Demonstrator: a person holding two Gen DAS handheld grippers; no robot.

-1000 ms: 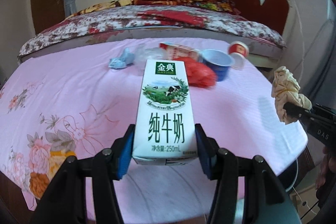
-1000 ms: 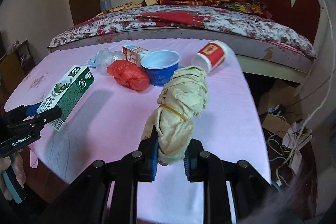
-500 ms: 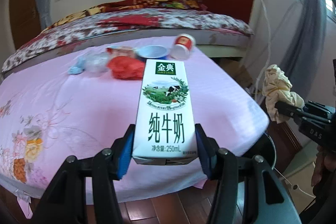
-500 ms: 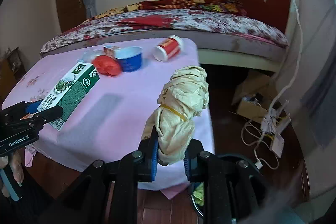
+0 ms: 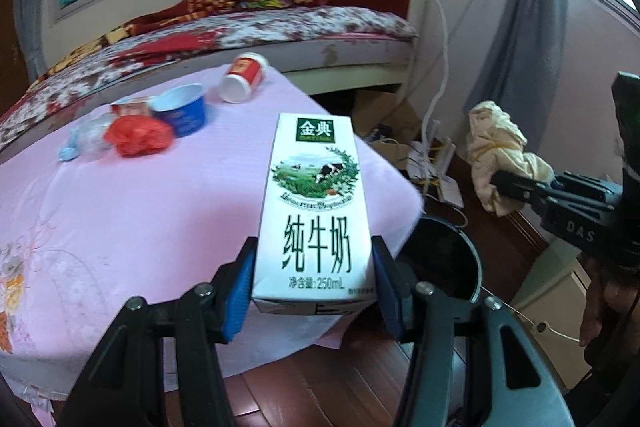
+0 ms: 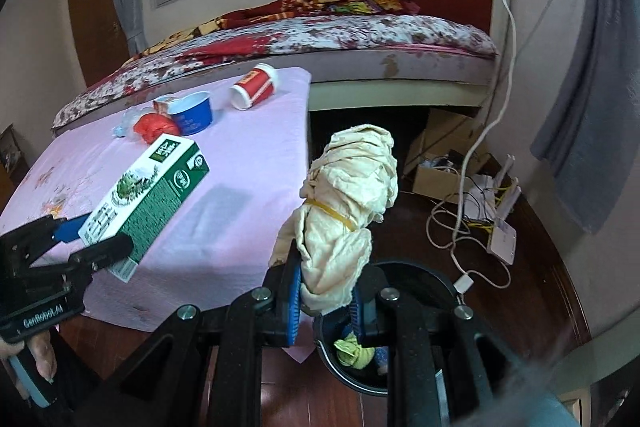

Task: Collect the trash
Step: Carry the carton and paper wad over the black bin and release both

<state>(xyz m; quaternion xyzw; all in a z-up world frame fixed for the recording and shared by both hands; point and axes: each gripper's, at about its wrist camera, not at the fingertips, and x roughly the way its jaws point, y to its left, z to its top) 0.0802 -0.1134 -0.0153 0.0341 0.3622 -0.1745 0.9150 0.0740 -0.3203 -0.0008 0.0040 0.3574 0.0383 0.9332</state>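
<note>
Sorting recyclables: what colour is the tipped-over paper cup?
Red with a white rim, the tipped-over paper cup; clearest in right wrist view.

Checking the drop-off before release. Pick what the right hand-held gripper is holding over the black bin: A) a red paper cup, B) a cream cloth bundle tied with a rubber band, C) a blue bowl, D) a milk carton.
B: the right hand-held gripper clamps the cream cloth bundle just above the black bin; the milk carton is in the left hand-held gripper.

Left tongs (image 5: pixel 314 287) clamp milk carton (image 5: pixel 316 211) beside bin (image 5: pixel 460 267)
</note>
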